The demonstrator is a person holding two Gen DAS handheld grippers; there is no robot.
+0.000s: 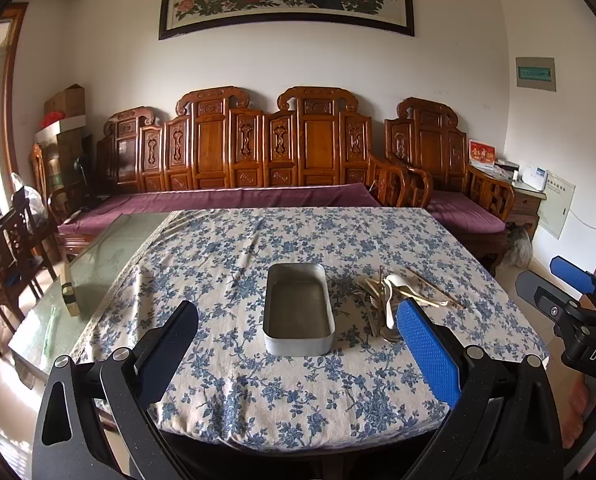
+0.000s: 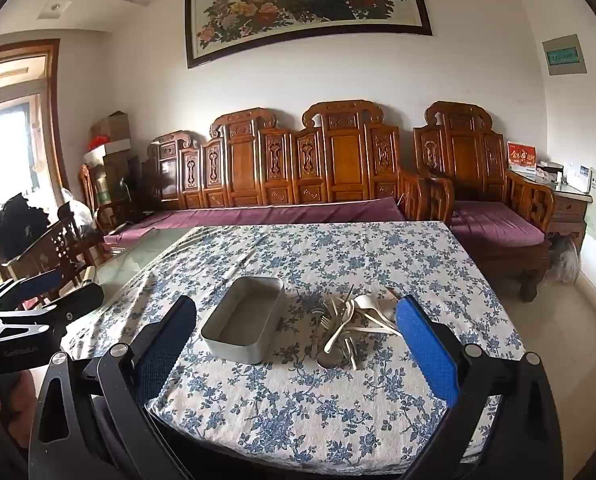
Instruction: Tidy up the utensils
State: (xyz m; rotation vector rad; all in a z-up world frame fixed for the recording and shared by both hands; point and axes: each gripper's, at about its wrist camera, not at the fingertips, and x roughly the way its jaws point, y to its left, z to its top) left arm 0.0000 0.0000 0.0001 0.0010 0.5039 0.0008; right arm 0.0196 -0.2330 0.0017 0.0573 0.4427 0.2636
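Hovering above the near edge of a table draped in a blue-flowered tablecloth [image 1: 258, 400], the left gripper [image 1: 298, 320] has its two fingers spread wide with nothing between them, its dark finger on the left of its own view and its blue-padded finger [image 1: 427, 350] on the right. The right gripper [image 2: 296, 320] is spread just as wide and is equally empty, hanging over the same near edge. In the left wrist view the right gripper [image 1: 569, 292] also shows at the far right border, with a hand [image 1: 589, 412] wrapped around its handle; in the right wrist view the left gripper [image 2: 38, 300] appears at the left border, gripped by the other hand [image 2: 6, 408]. A rectangular metal tin [image 1: 298, 310] with rounded corners sits open and empty on the cloth, near the middle of the table's front half. Just to its right lies a tangled pile of utensils [image 2: 347, 326]: white plastic spoons [image 2: 371, 308], a fork [image 2: 325, 323], a metal spoon [image 2: 329, 358] and wooden chopsticks [image 1: 433, 286] crossing one another, close to the tin but not touching it. Behind the table a carved wooden bench [image 1: 258, 152] with a purple cushion [image 1: 226, 200] runs along the wall, under a framed painting of flowers and a peacock [image 2: 305, 0].
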